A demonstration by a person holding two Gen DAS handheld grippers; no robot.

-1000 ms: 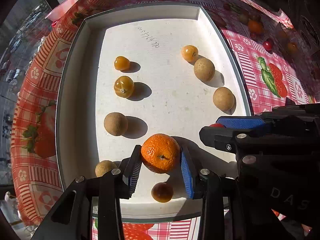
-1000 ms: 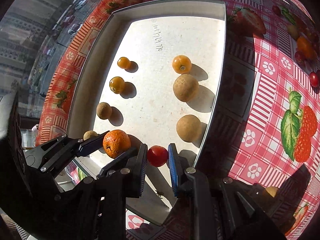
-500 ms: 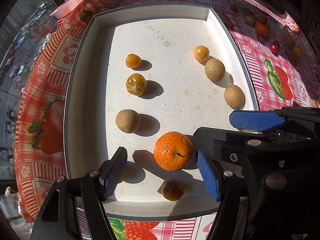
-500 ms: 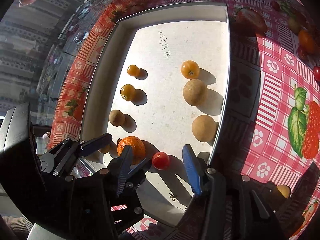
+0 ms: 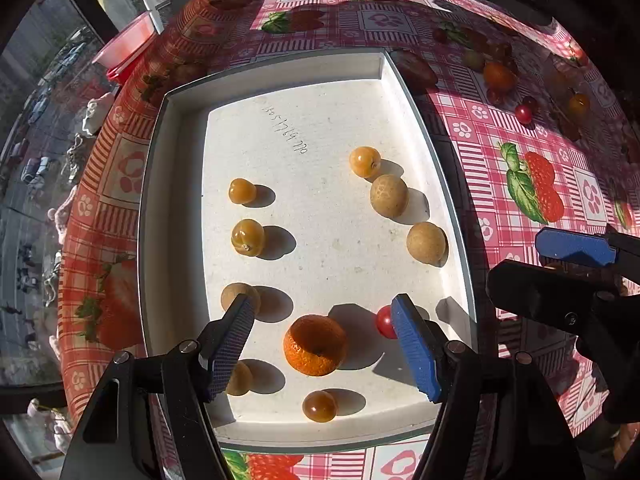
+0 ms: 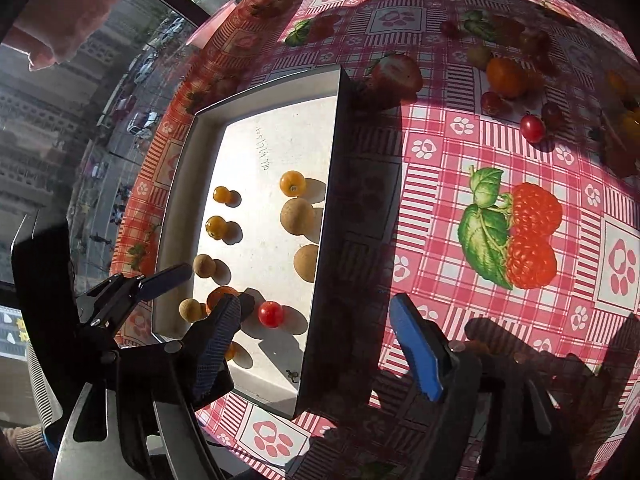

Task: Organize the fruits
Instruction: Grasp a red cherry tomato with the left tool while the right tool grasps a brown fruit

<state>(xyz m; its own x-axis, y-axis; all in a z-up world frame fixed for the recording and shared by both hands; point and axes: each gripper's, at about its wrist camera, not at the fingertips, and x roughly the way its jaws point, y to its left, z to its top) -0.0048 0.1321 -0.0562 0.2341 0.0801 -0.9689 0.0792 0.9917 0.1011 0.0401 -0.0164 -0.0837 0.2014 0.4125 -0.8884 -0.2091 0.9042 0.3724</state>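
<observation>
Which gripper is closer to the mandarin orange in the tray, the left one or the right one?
The left. The left gripper is open directly over the mandarin orange, which lies between its fingers. The right gripper is open farther away, above the tray edge and tablecloth.

Matt tray, glossy cloth, mixed fruit skins.

Inside the tray (image 5: 180, 184): chalky, matt, faintly grainy white floor with smooth off-white walls and a thin grey rim. Over the desk: glossy, plastic-looking checked tablecloth (image 5: 496, 152), slightly wrinkled at the far edge. Dimpled, semi-gloss peel on the mandarin (image 5: 315, 345); dull, rough tan skin on the longans (image 5: 389, 195); smooth, waxy, translucent amber skin on the golden berries (image 5: 247, 237); shiny, taut red skin on the cherry tomato (image 6: 270, 314). Finely ribbed blue rubbery pads on the left gripper (image 5: 320, 344) fingers (image 5: 416, 350), set in matt black plastic with bright metal screw heads; same on the right gripper (image 6: 314, 348).
</observation>
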